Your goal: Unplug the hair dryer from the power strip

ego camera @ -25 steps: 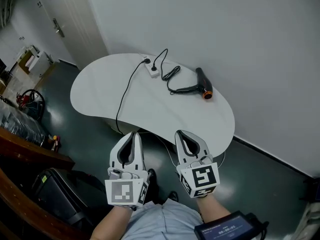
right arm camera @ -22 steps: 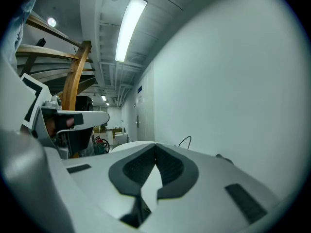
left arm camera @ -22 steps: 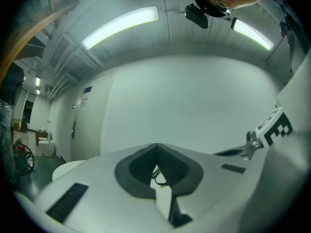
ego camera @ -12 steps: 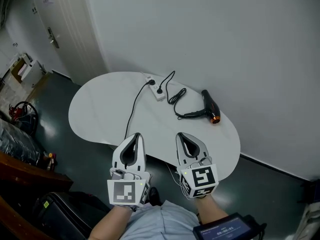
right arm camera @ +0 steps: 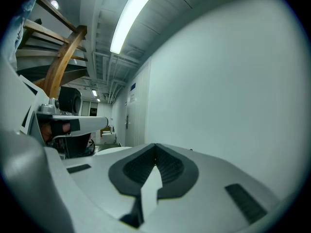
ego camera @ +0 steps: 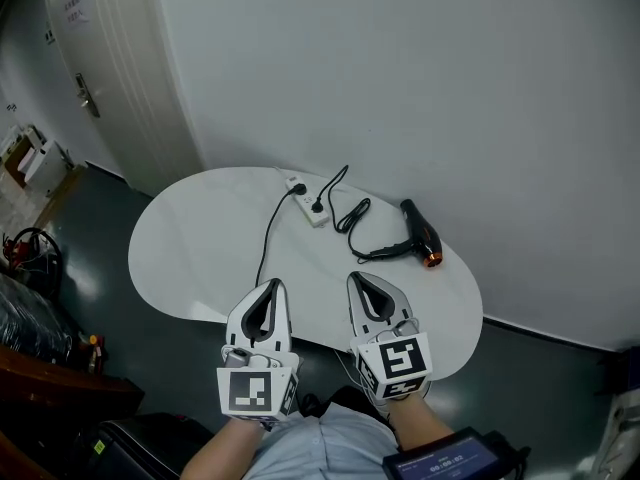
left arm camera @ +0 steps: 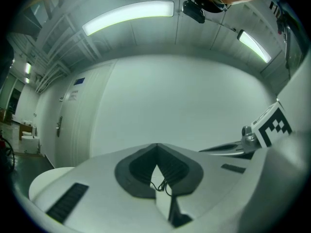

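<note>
In the head view a black hair dryer (ego camera: 421,231) with an orange nozzle lies on the white table (ego camera: 200,248) near its far right edge. Its black cord (ego camera: 352,216) loops left to a plug in the white power strip (ego camera: 307,200). My left gripper (ego camera: 269,288) and right gripper (ego camera: 359,281) hang side by side at the table's near edge, well short of the strip. Both are shut with nothing between the jaws. In the left gripper view a bit of black cord (left arm camera: 163,185) shows through the gap behind the closed tips.
A second black cable (ego camera: 266,238) runs from the strip across the table and over its near edge. The white wall (ego camera: 400,88) stands right behind the table. A door (ego camera: 90,78) is at the far left, with dark bags (ego camera: 25,268) on the floor.
Both grippers and the head have moved toward the table. The table, strip and dryer now sit lower and closer in the head view. Both jaws stayed shut.
</note>
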Demonstrator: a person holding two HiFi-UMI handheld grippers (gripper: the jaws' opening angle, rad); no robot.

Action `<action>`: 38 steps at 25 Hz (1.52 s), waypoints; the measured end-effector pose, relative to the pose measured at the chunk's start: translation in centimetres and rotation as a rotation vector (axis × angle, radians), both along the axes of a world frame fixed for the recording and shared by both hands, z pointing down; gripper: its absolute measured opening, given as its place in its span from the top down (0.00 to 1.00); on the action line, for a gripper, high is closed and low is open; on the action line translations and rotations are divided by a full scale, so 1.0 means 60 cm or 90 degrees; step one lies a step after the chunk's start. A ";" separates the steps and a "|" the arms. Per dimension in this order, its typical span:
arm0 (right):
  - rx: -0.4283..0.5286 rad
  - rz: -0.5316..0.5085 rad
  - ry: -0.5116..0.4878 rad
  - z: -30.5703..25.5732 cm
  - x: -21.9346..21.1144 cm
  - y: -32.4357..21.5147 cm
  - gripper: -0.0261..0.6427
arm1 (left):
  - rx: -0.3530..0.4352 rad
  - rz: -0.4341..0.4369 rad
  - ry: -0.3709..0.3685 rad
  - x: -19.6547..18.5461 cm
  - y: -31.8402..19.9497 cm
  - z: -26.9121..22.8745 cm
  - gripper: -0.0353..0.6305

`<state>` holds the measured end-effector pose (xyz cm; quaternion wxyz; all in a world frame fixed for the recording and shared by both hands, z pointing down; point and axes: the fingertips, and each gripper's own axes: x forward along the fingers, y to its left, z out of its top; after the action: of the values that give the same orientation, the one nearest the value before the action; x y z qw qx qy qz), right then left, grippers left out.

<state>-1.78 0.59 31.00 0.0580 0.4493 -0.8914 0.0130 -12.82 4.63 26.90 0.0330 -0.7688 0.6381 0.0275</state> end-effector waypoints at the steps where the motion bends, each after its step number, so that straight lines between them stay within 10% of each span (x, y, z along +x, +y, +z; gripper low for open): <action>1: -0.001 0.002 0.002 0.001 -0.002 -0.004 0.96 | -0.003 0.001 0.002 -0.003 -0.004 0.003 0.95; 38: -0.061 -0.027 -0.062 0.040 -0.032 -0.327 0.96 | -0.061 -0.010 -0.070 -0.015 -0.322 0.006 0.95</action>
<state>-3.70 -19.00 33.37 0.0361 0.4255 -0.9010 0.0764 -13.70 -14.68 27.28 0.0312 -0.7646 0.6421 -0.0456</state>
